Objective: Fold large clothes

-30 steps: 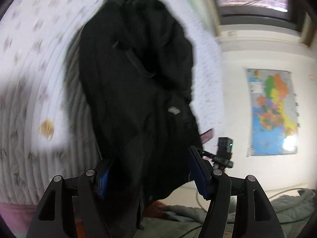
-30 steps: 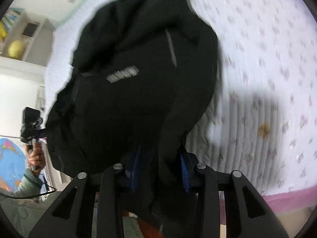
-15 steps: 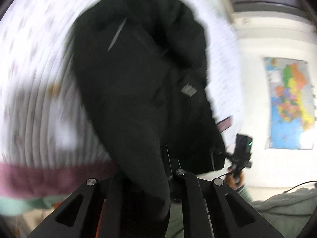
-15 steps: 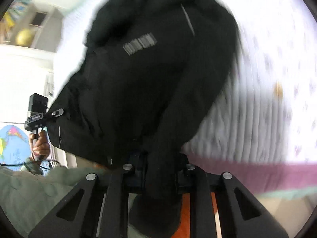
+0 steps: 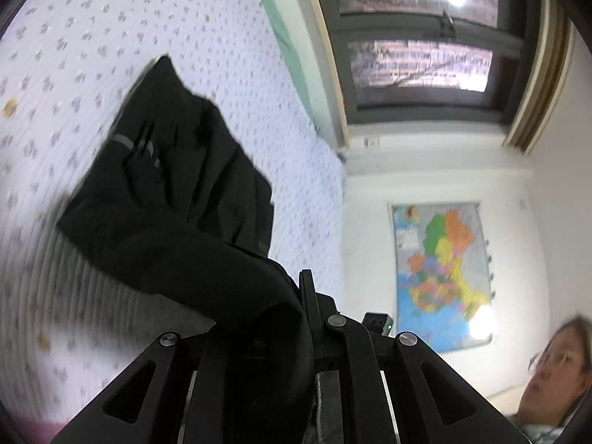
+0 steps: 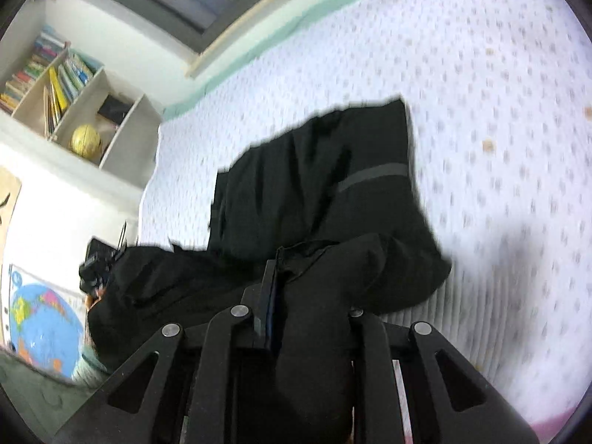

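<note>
Both jaws now clamped on black jacket (image 5: 177, 199): left gripper (image 5: 296, 307), right gripper (image 6: 310, 288); near end lifted off bed (image 6: 499, 74), far half ahead of jaws lies flat — fold starting

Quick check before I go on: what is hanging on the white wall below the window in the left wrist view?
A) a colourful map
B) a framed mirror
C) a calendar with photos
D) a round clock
A: a colourful map with orange, yellow and green regions on blue hangs on the white wall below the window, to the right of the black garment lying on the dotted bedspread.
</note>
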Available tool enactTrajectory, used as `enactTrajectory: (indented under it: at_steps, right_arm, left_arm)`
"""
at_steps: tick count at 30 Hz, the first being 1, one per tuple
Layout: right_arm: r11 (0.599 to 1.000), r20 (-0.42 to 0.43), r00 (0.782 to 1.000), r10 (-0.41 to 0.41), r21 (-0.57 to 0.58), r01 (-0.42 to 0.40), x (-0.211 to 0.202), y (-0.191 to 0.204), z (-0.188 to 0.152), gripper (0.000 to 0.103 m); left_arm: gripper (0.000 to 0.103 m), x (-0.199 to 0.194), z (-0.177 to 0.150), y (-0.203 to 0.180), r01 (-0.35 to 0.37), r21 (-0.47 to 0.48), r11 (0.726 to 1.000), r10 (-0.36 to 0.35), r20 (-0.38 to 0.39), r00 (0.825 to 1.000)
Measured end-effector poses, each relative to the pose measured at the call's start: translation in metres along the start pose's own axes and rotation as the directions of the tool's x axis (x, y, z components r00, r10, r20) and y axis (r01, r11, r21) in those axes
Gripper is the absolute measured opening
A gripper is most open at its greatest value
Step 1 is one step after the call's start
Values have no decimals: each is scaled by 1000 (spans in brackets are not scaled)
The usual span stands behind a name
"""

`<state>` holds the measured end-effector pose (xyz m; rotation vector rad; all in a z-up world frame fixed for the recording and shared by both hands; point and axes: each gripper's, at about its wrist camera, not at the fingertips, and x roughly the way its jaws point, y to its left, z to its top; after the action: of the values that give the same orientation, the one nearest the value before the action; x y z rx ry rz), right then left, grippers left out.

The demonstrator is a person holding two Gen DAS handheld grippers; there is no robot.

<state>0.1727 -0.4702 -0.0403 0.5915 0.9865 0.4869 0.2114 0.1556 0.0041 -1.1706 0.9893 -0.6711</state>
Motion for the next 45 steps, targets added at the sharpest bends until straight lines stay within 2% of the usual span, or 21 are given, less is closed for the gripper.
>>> enactTrajectory:
  at_steps: [5, 7, 9, 12, 13, 14, 16, 18, 22, 25, 26, 27, 28, 31, 32, 34, 36, 38, 41, 42, 45]
  right_arm:
    - [996, 52, 997, -59, 72, 55, 24, -20, 77, 22]
    - [987, 54, 994, -97, 130, 89, 47, -35, 103, 22]
    - [970, 12, 992, -128, 208, 123, 84, -58, 128, 22]
    - [939, -100, 974, -205, 260, 225, 148, -86, 148, 22]
    - [928, -146, 963, -226, 267, 258, 172, -94, 150, 22]
    - [921, -181, 954, -238, 271, 281, 192, -101, 147, 22]
    - [909, -216, 944, -251, 281, 306, 215, -109, 149, 22]
    - [905, -234, 939, -251, 288, 314, 223, -113, 154, 23]
    - [916, -247, 949, -194, 301, 266, 203, -107, 161, 28]
    - [942, -211, 974, -86, 300, 149, 165, -96, 162, 35]
    - [951, -186, 981, -53, 289, 106, 150, -92, 162, 39]
    - [960, -166, 985, -35, 269, 80, 136, -85, 160, 40]
    - [968, -149, 989, -26, 245, 62, 122, -79, 159, 46]
    - [982, -97, 993, -67, 171, 83, 95, -62, 155, 65]
    - [984, -77, 992, -103, 137, 112, 89, -57, 154, 71]
    - [987, -48, 991, -124, 99, 128, 80, -51, 155, 71]
    - [988, -17, 991, -134, 76, 135, 79, -50, 159, 71]
    - [984, -28, 984, -177, 29, 178, 85, -47, 159, 74]
    - [960, -64, 958, -280, -33, 279, 111, -59, 163, 74]
    - [955, -73, 953, -295, -44, 292, 121, -66, 167, 74]
    - [954, -83, 951, -298, -64, 293, 143, -86, 186, 74]
  left_arm:
    - [18, 26, 56, 17, 54, -98, 994, -49, 51, 997]
    - [21, 39, 86, 31, -3, -140, 990, 13, 73, 997]
    - [21, 57, 108, 48, -93, -161, 983, 107, 78, 991]
    - [22, 91, 136, 89, -223, -241, 945, 240, 44, 970]
    - [24, 103, 144, 103, -289, -240, 927, 302, 18, 953]
    - [24, 112, 147, 112, -321, -247, 915, 332, 3, 943]
    - [24, 126, 153, 139, -293, -320, 901, 304, -14, 952]
    - [24, 129, 159, 143, -263, -337, 904, 273, -18, 962]
    - [26, 120, 158, 103, -336, -154, 929, 330, -64, 942]
    - [35, 106, 153, 58, -355, -2, 935, 354, -87, 931]
    - [51, 100, 150, 41, -349, 51, 936, 352, -100, 931]
    - [73, 92, 145, 22, -340, 115, 933, 352, -107, 930]
    - [80, 85, 140, 4, -341, 168, 925, 359, -91, 929]
    - [82, 74, 133, -34, -365, 285, 886, 387, -25, 922]
    - [82, 74, 135, -41, -391, 313, 866, 414, -8, 910]
    - [82, 84, 140, -45, -531, 369, 763, 548, 65, 834]
    - [82, 97, 143, -34, -623, 389, 679, 645, 91, 759]
    - [82, 107, 148, -23, -649, 392, 652, 666, 115, 738]
    - [82, 121, 162, 1, -676, 388, 626, 689, 131, 713]
    - [82, 126, 169, 8, -675, 385, 629, 687, 130, 715]
    - [82, 142, 191, 26, -614, 381, 691, 638, 76, 766]
